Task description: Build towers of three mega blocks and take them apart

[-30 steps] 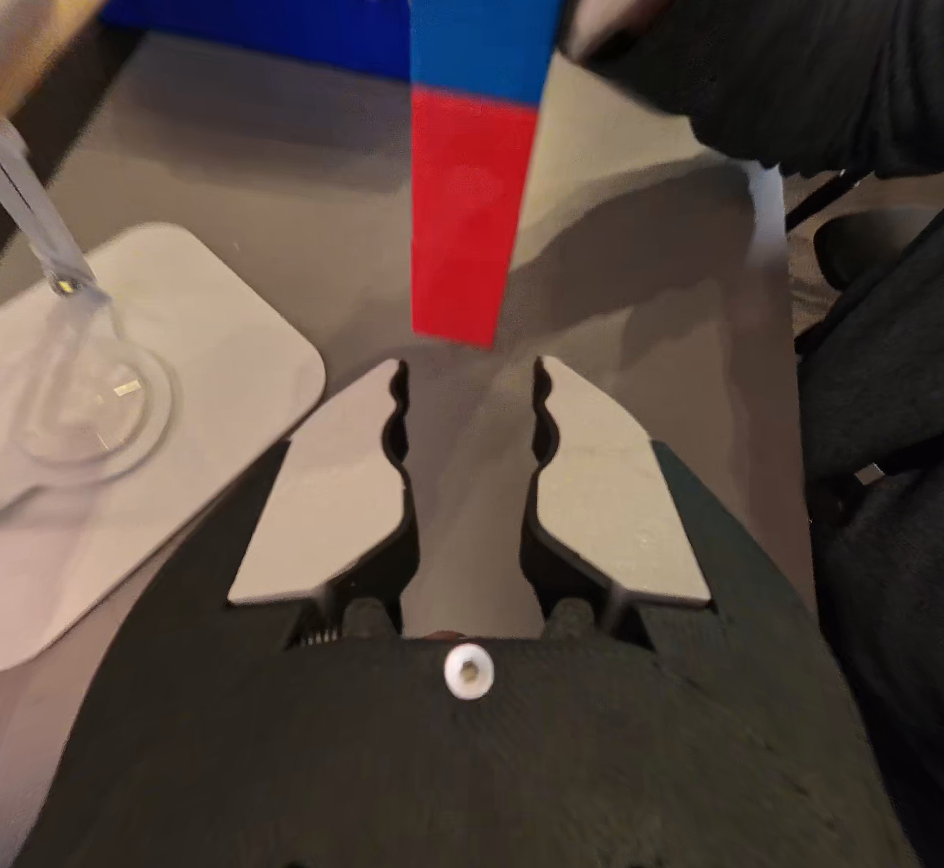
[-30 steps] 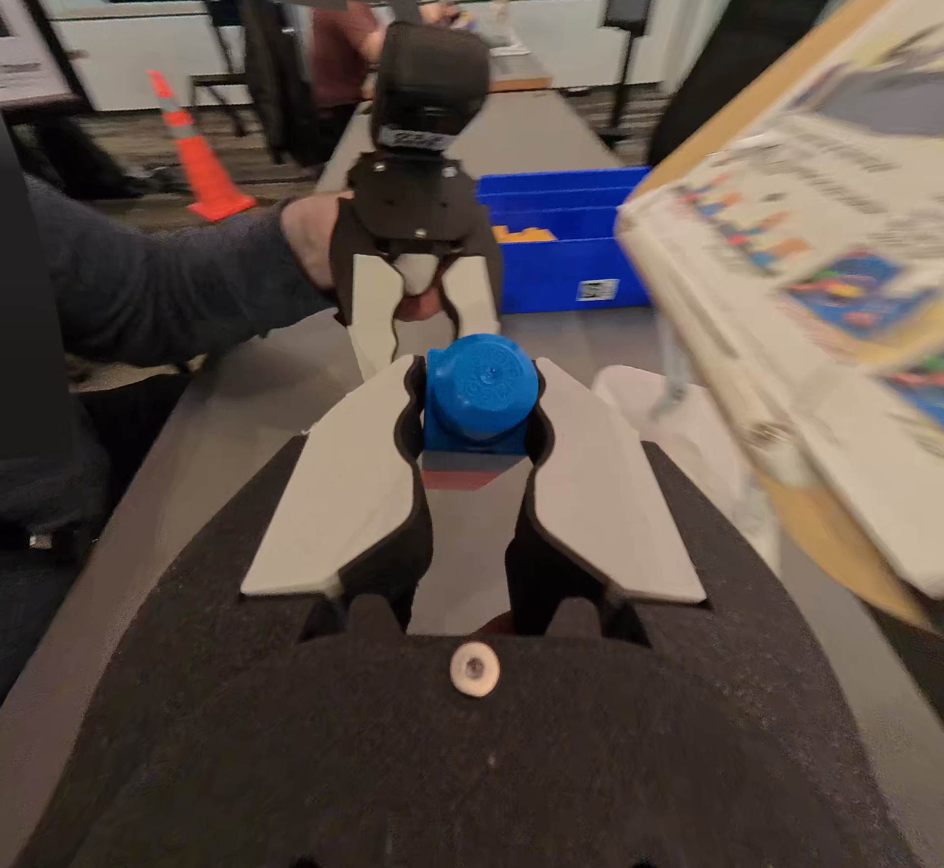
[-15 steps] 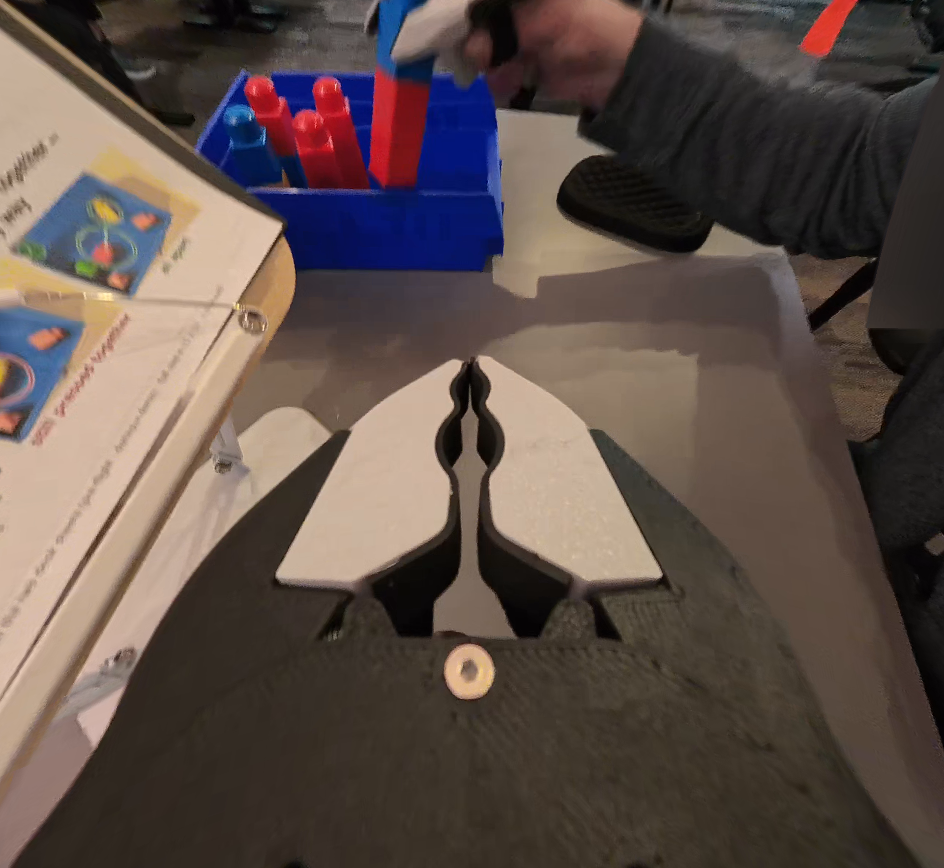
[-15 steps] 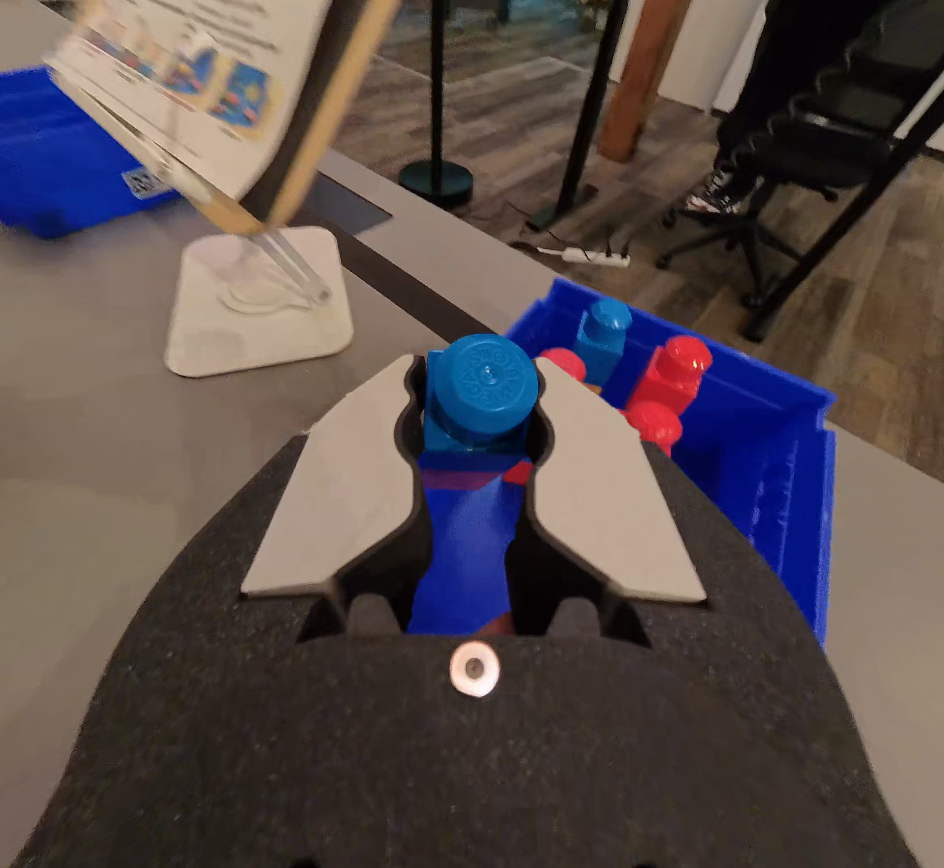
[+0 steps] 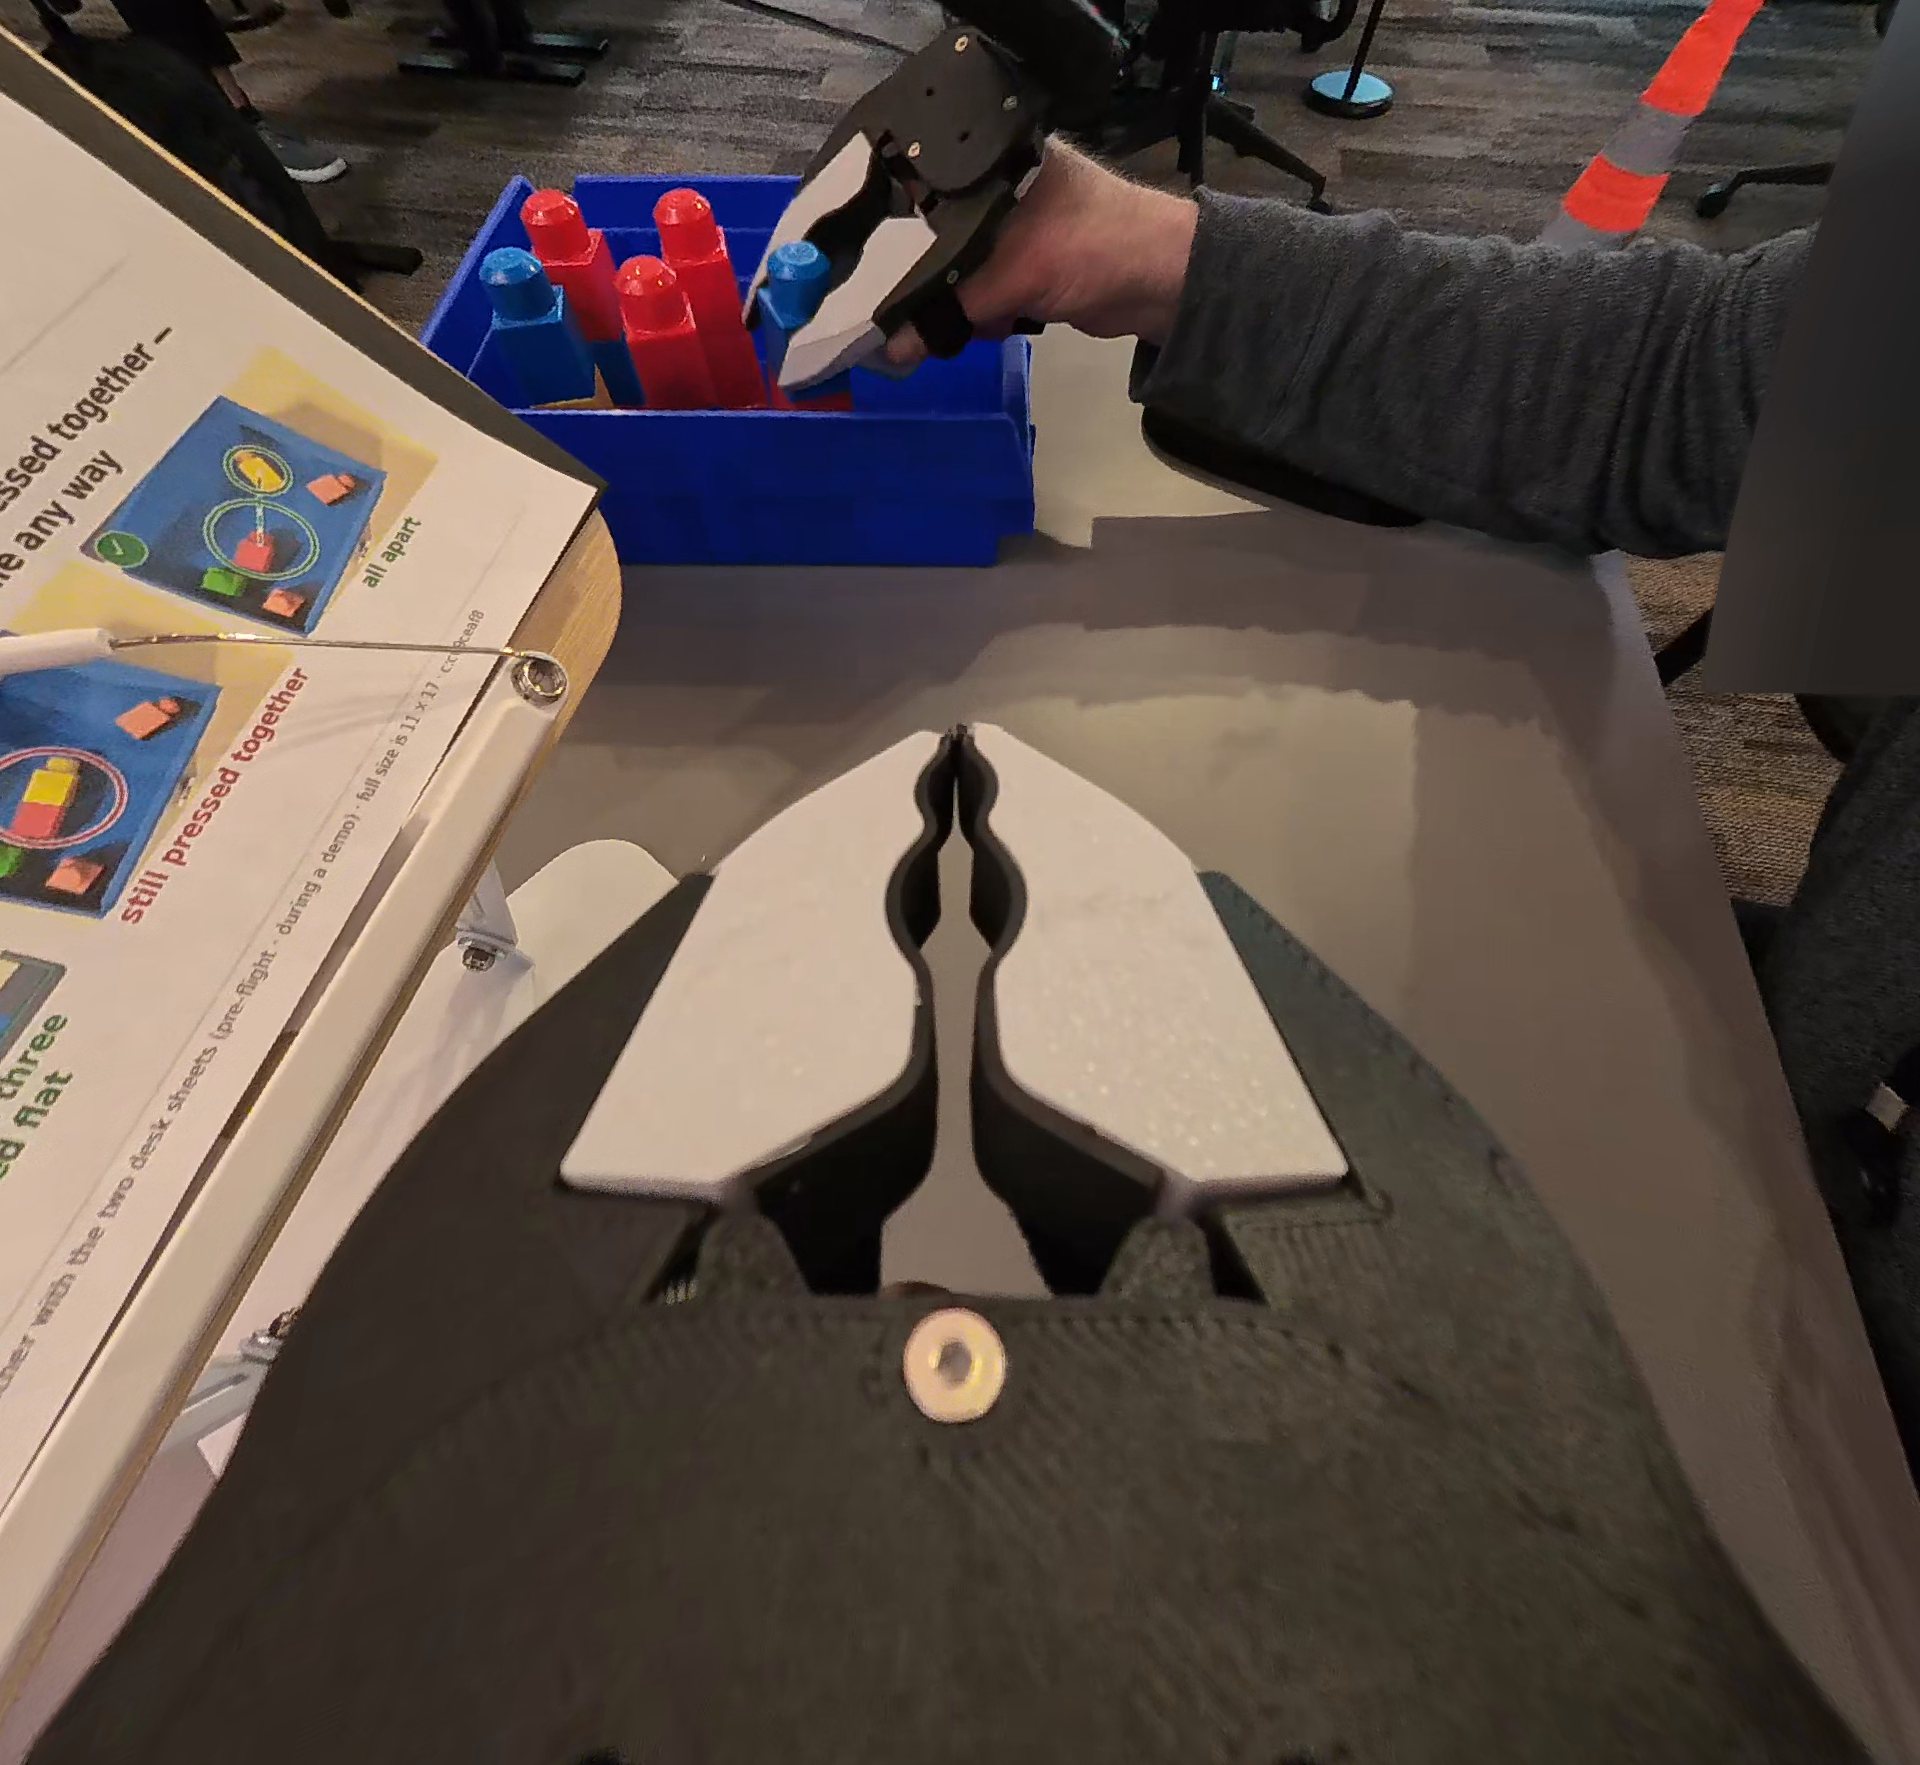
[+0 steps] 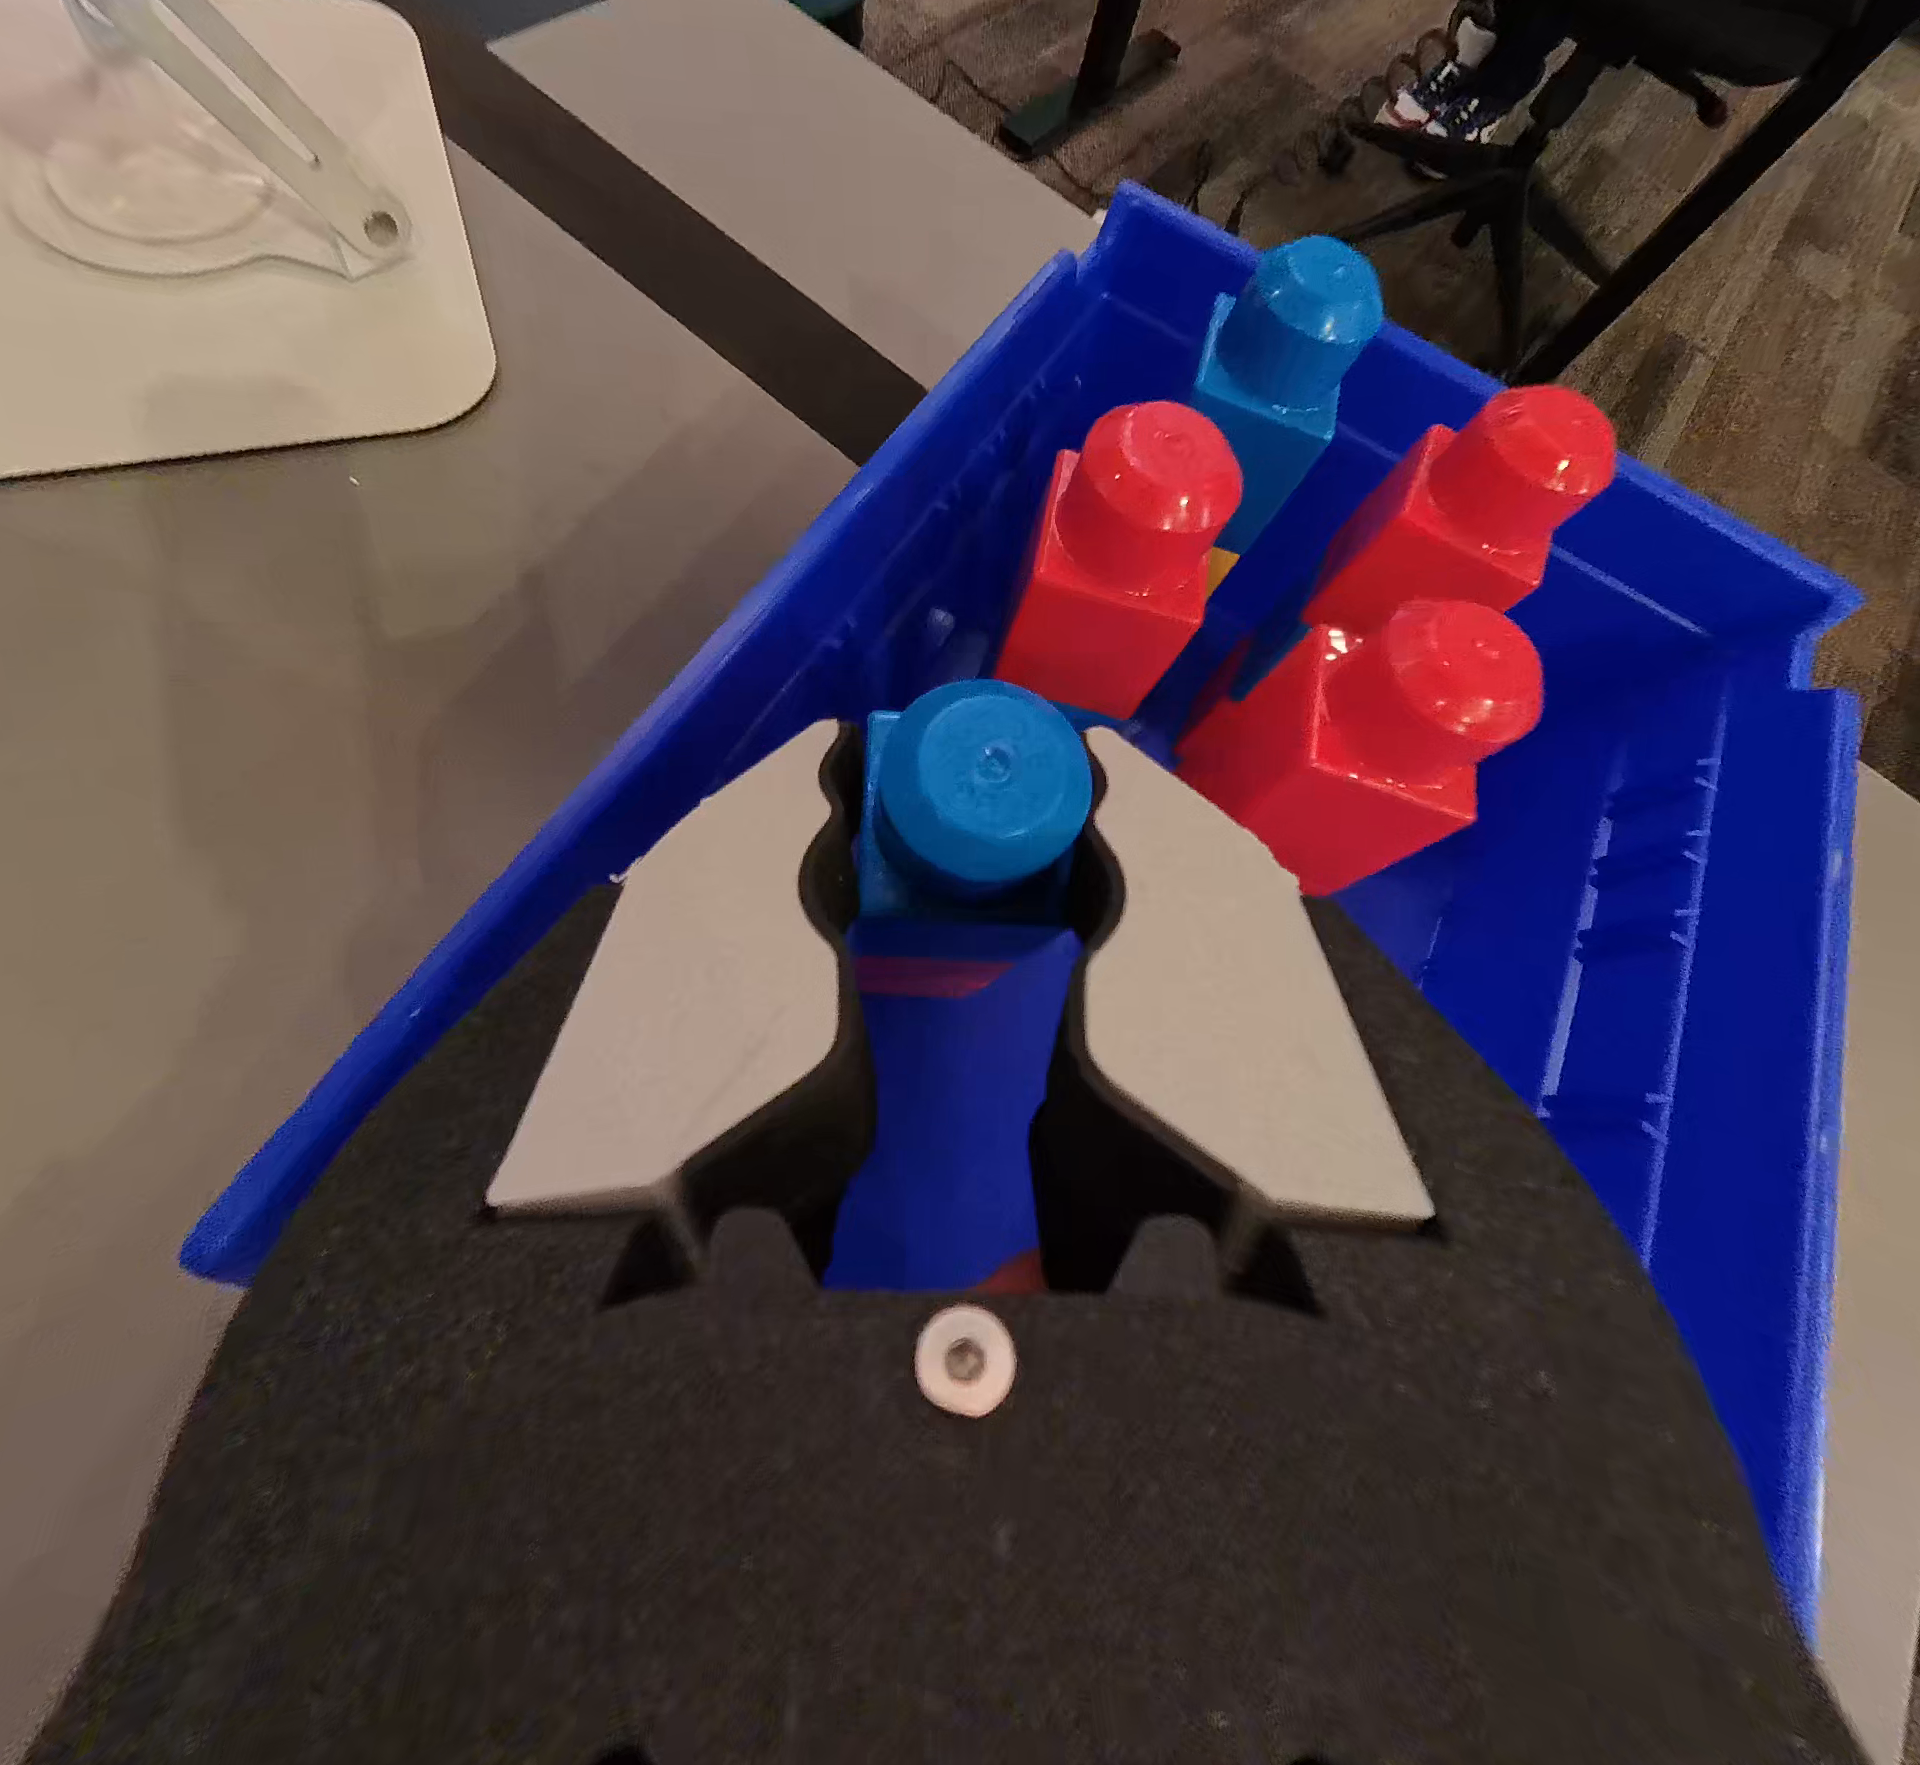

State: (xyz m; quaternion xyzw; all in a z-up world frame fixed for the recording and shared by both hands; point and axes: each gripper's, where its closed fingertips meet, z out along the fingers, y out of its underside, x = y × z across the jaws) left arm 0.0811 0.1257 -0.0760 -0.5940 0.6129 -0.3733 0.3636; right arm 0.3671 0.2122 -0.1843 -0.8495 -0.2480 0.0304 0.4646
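Grey table point(image 5: 1299, 676) | right gripper point(image 6: 971, 759) jaws clamped on tower point(image 6: 977, 780), blue top, inside blue bin point(image 6: 1766, 1040) beside four towers | left gripper point(image 5: 954, 749) jaws together, empty | likely light, rigid, slick plastic; grip flat sides below stud

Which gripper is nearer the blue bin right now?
Right. The right gripper is over the blue bin, shut on a blue-topped tower; the left gripper hangs shut over the table, short of it.

the bin point(image 6: 1756, 936) sits on the bench point(image 6: 260, 780). four towers point(image 6: 1122, 562) stand in the bin. the stand point(image 6: 229, 261) is left of the bin.
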